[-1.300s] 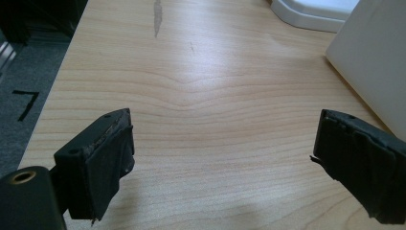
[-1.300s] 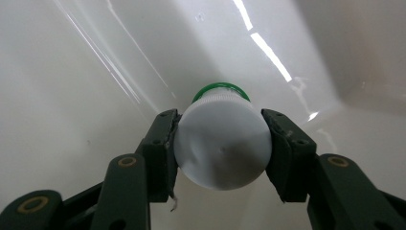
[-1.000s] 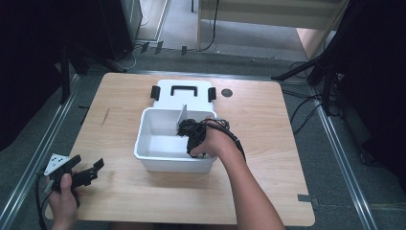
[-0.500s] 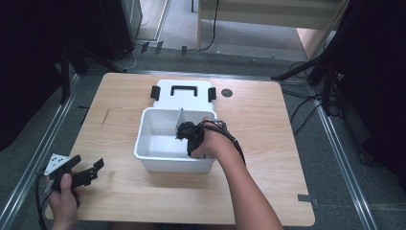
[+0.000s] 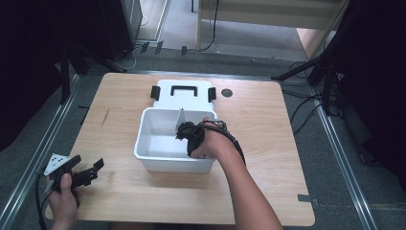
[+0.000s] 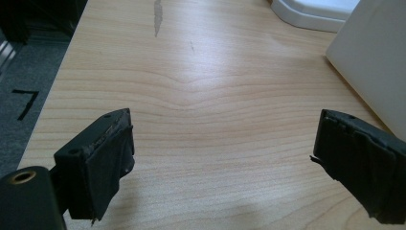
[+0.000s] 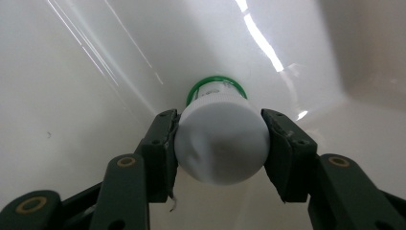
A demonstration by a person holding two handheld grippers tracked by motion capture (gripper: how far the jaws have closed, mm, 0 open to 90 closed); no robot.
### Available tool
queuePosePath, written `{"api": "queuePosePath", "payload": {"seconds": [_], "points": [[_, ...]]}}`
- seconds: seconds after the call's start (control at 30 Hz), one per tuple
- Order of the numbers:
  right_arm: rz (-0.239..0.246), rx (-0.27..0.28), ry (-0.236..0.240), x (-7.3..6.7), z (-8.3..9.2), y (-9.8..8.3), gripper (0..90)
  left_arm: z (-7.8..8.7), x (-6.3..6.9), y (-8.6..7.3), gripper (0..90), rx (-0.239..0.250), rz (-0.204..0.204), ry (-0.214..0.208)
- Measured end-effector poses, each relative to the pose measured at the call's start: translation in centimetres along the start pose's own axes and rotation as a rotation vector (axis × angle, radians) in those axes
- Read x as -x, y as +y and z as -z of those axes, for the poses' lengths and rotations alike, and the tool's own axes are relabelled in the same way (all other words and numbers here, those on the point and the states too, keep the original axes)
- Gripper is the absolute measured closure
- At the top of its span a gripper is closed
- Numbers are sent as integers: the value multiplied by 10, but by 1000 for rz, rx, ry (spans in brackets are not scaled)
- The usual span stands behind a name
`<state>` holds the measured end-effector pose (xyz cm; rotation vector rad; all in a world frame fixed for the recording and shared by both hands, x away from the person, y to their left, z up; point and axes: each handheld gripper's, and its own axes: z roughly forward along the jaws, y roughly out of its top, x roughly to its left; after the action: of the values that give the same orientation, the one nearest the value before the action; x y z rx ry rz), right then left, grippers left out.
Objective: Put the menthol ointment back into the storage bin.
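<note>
The right hand-held gripper [image 7: 220, 143] is clamped on one white bottle [image 7: 221, 143] inside the bin [image 5: 158, 155], near its divider. The left hand-held gripper [image 6: 225, 158] hangs open, holding nothing, over the bench [image 5: 268, 124] at near left. Risk: the smooth, round bottle may slip or snag the bin wall. Count: one bin, one lid [image 5: 184, 98].

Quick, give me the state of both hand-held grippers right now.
Left hand-held gripper: open, holding nothing, over the bare wooden table.
Right hand-held gripper: shut on a white bottle with a green ring, inside the white bin.
</note>
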<state>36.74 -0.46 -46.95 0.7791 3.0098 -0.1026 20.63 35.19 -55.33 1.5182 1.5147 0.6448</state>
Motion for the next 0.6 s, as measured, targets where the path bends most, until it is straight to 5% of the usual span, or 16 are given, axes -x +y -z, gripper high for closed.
{"api": "queuePosePath", "payload": {"seconds": [0.6], "points": [[-18, 64, 10, -1, 17, -5, 388, 0, 0, 0, 74, 0, 1, -4]]}}
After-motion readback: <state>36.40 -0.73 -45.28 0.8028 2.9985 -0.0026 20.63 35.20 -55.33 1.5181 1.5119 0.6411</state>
